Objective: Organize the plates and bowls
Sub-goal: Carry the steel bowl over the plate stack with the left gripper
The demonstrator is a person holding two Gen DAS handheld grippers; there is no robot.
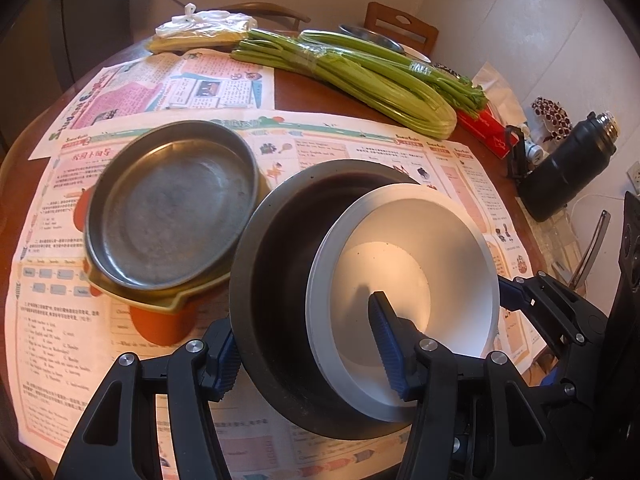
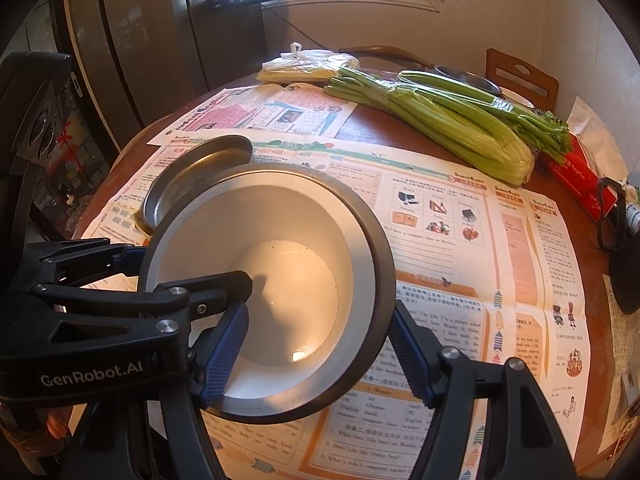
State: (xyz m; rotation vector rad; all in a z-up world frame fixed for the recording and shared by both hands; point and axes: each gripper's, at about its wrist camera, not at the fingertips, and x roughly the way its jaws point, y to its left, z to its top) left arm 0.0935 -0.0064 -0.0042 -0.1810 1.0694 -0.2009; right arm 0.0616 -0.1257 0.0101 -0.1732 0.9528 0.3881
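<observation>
Fingers of the left gripper (image 1: pixel 308 344) are straddling the near wall of a dark metal bowl (image 1: pixel 276 256): the left finger is sitting outside the rim, the right finger is reaching down inside a white bowl (image 1: pixel 452 264) that is nested, tilted, in the dark one. Both bowl walls are lying between the blue pads, so the left fingers are pinching the pair. To the left of that stack, a shallow steel pan (image 1: pixel 172 208) is resting on a yellow-green dish (image 1: pixel 136 300) atop an orange mat (image 1: pixel 160 328), all sitting on newspaper (image 1: pixel 360 148) spread over the round wooden surface (image 1: pixel 320 88). Farther back, celery bunches (image 1: pixel 360 76) are lying across the surface beside a tied plastic bag (image 1: pixel 204 24), and toward the right a red box (image 1: pixel 484 128) and a dark flask (image 1: pixel 568 168) are standing near the wall.

In the right wrist view, the right gripper (image 2: pixel 320 348) is clamping the opposite side of the same stack: its left finger is dipping inside the white bowl (image 2: pixel 248 216), its right finger is pressing outside the dark bowl's rim (image 2: pixel 380 264). The left gripper (image 2: pixel 132 280) is entering from the left edge and gripping the bowls' far rim. The stack seems to be lifted off the newspaper (image 2: pixel 460 240), though the fisheye view is making that hard to confirm. Behind it, the steel pan (image 2: pixel 192 176) is peeking out, and celery (image 2: pixel 460 128) is lying farther right.
</observation>
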